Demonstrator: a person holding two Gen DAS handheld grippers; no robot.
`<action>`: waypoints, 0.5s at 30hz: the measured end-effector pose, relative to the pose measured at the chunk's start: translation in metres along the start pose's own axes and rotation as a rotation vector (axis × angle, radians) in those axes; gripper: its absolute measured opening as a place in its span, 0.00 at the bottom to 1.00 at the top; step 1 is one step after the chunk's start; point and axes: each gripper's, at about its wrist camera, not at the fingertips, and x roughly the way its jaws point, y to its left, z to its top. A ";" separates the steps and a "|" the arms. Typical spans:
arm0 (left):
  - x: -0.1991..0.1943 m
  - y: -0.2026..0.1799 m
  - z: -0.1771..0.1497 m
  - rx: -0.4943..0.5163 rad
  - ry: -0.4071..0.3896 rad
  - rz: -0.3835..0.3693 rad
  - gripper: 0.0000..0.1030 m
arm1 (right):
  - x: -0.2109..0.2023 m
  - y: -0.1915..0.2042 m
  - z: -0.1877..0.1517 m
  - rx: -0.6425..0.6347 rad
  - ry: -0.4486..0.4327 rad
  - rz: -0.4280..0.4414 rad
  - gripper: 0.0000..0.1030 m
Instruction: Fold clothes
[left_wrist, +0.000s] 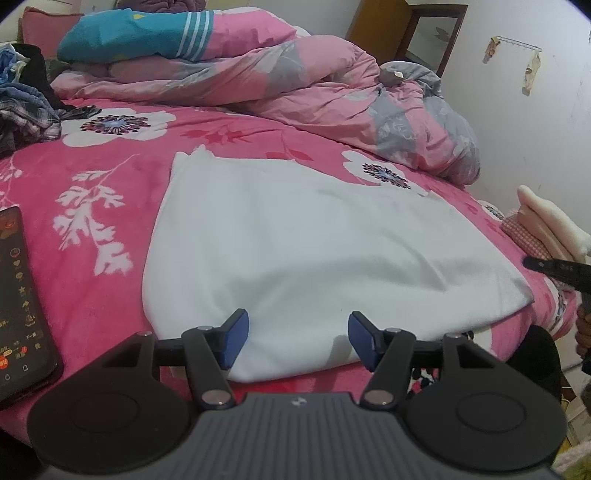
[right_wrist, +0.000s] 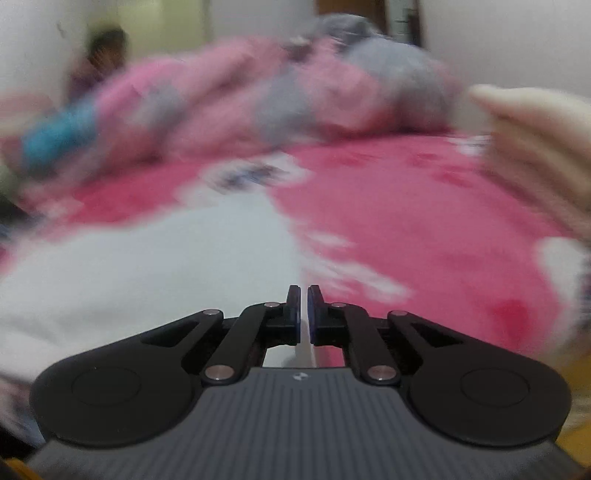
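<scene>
A white folded garment (left_wrist: 314, 243) lies flat on the pink flowered bed (left_wrist: 92, 206). My left gripper (left_wrist: 297, 339) is open, its blue pads just above the garment's near edge, holding nothing. In the blurred right wrist view the garment (right_wrist: 147, 266) fills the lower left. My right gripper (right_wrist: 303, 314) has its jaws nearly together at the garment's right edge; a thin white strip shows between the pads, and I cannot tell whether cloth is pinched. The right gripper's fingertip (left_wrist: 543, 266) shows at the far right of the left wrist view.
A rumpled pink and grey duvet (left_wrist: 295, 81) lies across the back. A phone (left_wrist: 18, 295) lies at the left edge. Dark clothes (left_wrist: 26, 103) are piled at the back left. Folded cream clothes (left_wrist: 550, 225) are stacked at the right, also in the right wrist view (right_wrist: 535, 147).
</scene>
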 end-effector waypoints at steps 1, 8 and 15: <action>0.000 -0.001 0.000 0.005 -0.001 0.003 0.59 | 0.008 0.008 0.000 -0.027 0.006 0.041 0.02; -0.013 -0.010 0.006 0.072 -0.031 0.040 0.59 | 0.033 -0.023 0.006 0.046 0.035 -0.147 0.06; 0.010 -0.051 0.038 0.260 -0.067 -0.032 0.63 | 0.041 0.067 0.016 -0.111 -0.002 0.141 0.06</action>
